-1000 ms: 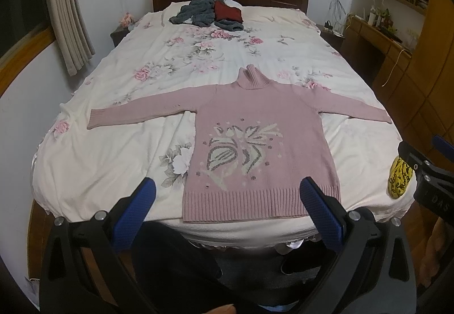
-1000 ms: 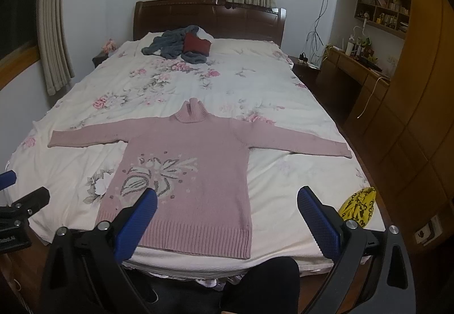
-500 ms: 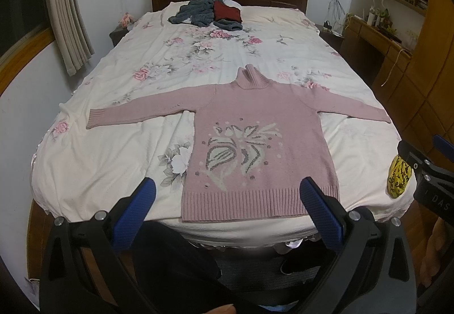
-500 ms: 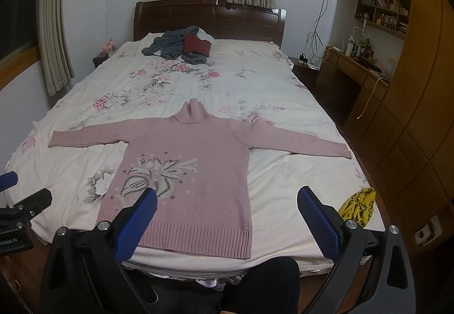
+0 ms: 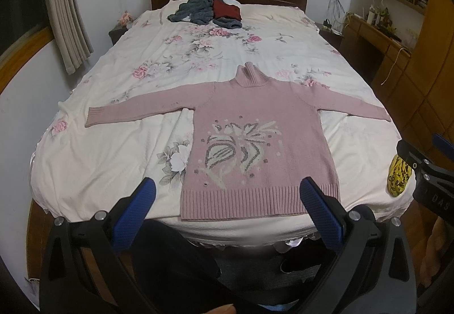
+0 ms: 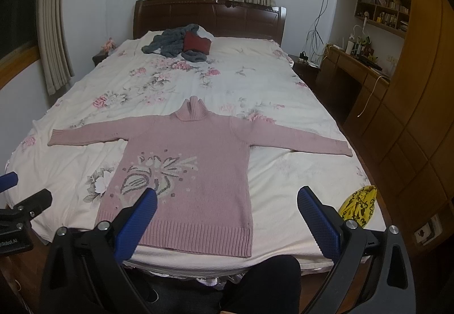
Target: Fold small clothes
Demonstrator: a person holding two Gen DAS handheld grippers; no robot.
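Note:
A pink turtleneck sweater (image 5: 261, 143) (image 6: 195, 160) with a grey-white flower pattern lies flat, front up, on the near half of the bed, both sleeves spread sideways and its hem toward me. My left gripper (image 5: 228, 206) hovers open just short of the hem, with nothing between its blue pads. My right gripper (image 6: 227, 214) is also open and holds nothing, above the bed's near edge at the sweater's right hem corner. Each gripper shows at the edge of the other's view.
The floral bedsheet (image 5: 127, 143) covers the bed. A heap of grey and dark red clothes (image 5: 208, 11) (image 6: 181, 43) lies by the wooden headboard. A yellow patterned cloth (image 6: 359, 204) sits at the near right corner. Wooden wardrobe and desk (image 6: 354, 69) stand right; curtains left.
Almost nothing moves; both views shift very slightly while the sweater stays flat and both grippers remain open.

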